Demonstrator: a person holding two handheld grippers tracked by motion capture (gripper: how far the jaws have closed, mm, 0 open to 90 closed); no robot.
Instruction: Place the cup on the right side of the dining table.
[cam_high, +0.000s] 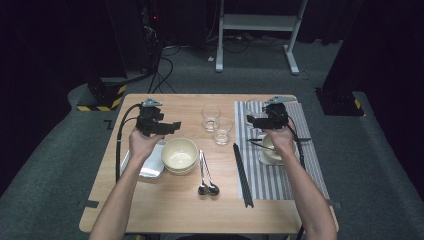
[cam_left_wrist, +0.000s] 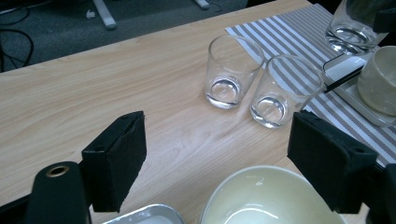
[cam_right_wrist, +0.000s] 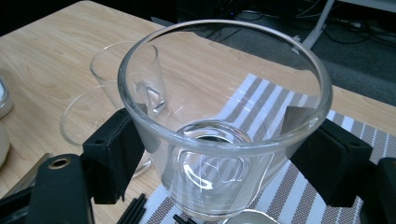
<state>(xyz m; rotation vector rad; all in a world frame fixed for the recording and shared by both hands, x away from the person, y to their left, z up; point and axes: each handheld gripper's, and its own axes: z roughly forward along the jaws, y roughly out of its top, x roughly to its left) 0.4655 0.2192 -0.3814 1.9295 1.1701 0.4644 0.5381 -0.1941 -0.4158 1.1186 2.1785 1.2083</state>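
Left hand-held gripper gapes empty above the cream bowl; right hand-held gripper clamps a glass tumbler.
Held over the striped mat, the tumbler should stay upright, grip gentle.

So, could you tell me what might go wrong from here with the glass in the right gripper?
The right gripper holds the glass tumbler by smooth, tapering walls, so it might slip. Two empty glasses stand close beside it, and a swing could knock them over. The chopsticks lie near the placemat edge and could be nudged.
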